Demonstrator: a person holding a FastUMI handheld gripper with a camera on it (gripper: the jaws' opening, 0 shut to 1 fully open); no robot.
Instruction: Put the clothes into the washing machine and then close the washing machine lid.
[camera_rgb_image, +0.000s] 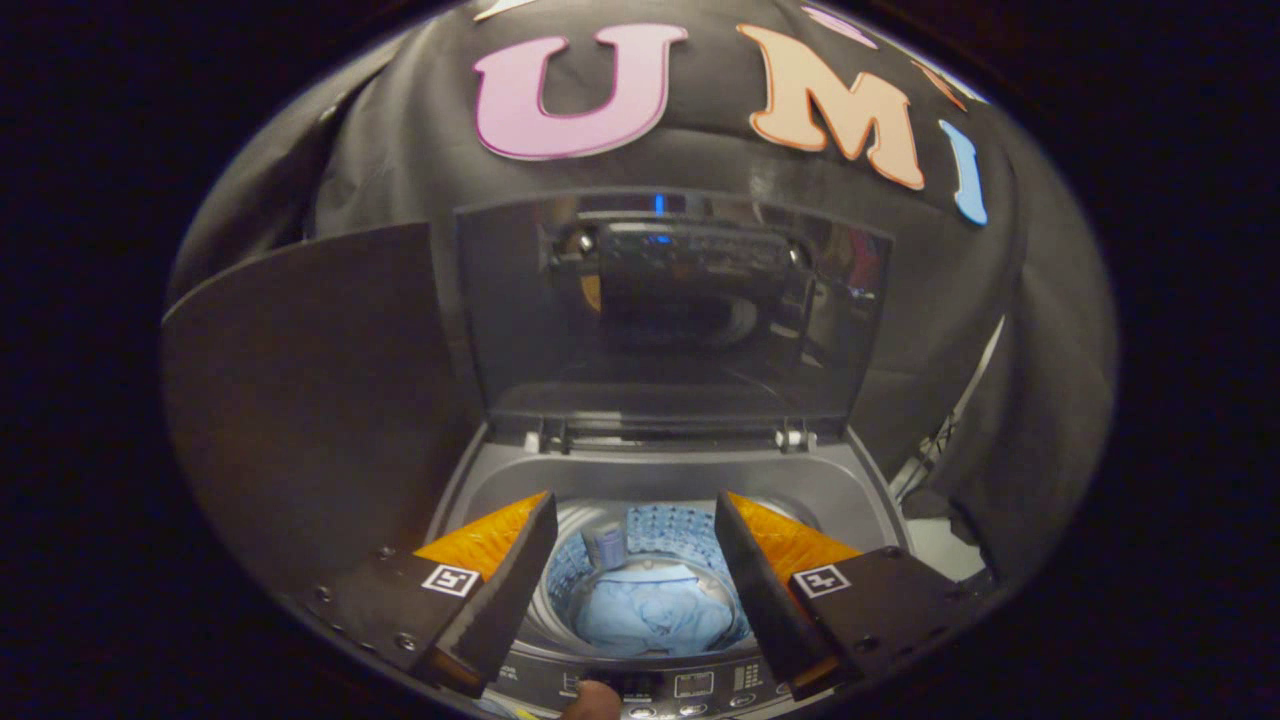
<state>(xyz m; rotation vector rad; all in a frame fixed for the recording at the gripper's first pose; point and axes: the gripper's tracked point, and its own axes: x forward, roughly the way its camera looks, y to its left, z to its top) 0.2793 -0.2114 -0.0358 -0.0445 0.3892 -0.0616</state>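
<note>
A grey top-loading washing machine (820, 490) stands below me with its glass lid (670, 310) raised upright at the back. Light blue clothes (650, 610) lie crumpled at the bottom of the drum, seen between my fingers. My gripper (635, 520) hovers above the drum opening, open, with nothing between its fingers. The left finger (515, 570) and the right finger (755, 570) stand wide apart over the tub.
A control panel (690, 685) runs along the machine's near edge, and a fingertip (592, 700) of a person's hand touches it. A dark flat board (310, 400) stands left of the machine. Black cloth hangs behind and to the right.
</note>
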